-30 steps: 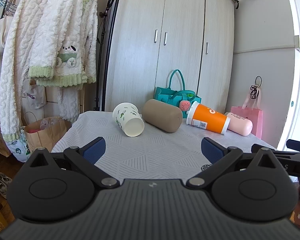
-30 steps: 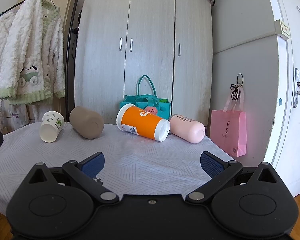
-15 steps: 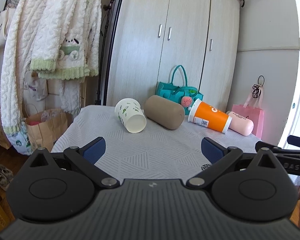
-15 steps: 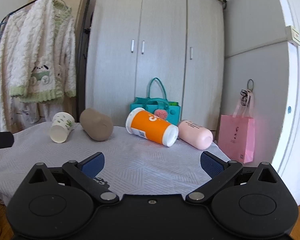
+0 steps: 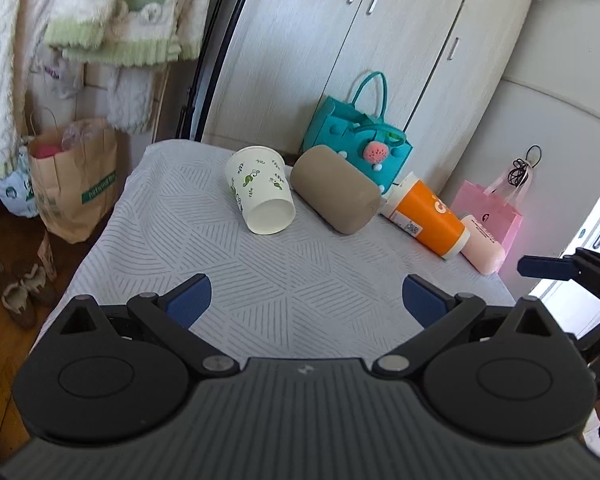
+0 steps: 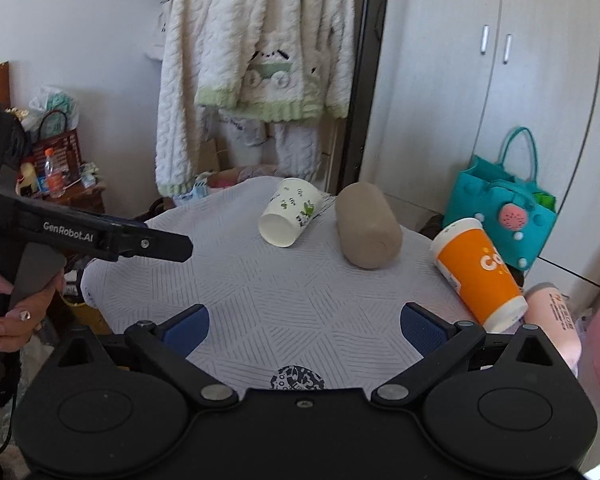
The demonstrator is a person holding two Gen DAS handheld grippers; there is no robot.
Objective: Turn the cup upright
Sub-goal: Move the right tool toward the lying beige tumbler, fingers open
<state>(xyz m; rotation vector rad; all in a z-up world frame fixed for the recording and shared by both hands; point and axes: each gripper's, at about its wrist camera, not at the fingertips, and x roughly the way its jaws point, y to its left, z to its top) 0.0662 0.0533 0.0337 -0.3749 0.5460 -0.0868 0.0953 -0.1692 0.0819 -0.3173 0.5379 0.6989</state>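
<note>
Here, the pink tumbler point(image 6: 556, 320) is half hidden behind my right gripper point(image 6: 304, 322); its tongs gape wide, as do the left gripper's point(image 5: 306, 298). Since before, both views tipped downward; the leaf-print paper cup point(image 5: 262, 196) lies sideways, upper centre.

A: From my screen, the tablecloth point(image 5: 284, 276) reads pale grey-white with darker hatched lines set in triangles. Agree?

B: Yes. I see a white paper cup point(image 5: 260, 196) printed with green leaves, and a plain taupe cup point(image 5: 336, 190) next to it.

A: I've got an orange cup point(image 6: 480, 274) with white lettering and white ends, then a pale pink tumbler point(image 6: 554, 320) at the cloth's right edge.

B: Behind them my feed shows a teal felt bag point(image 5: 360, 140) with a pink strawberry charm, and a pink paper bag point(image 5: 496, 208).

A: My gripper pads are blue point(image 5: 190, 300) on black bodies. The cardigan point(image 6: 260, 52) is cream with light green trim; the wardrobe point(image 5: 380, 52) is pale grey woodgrain.
</note>
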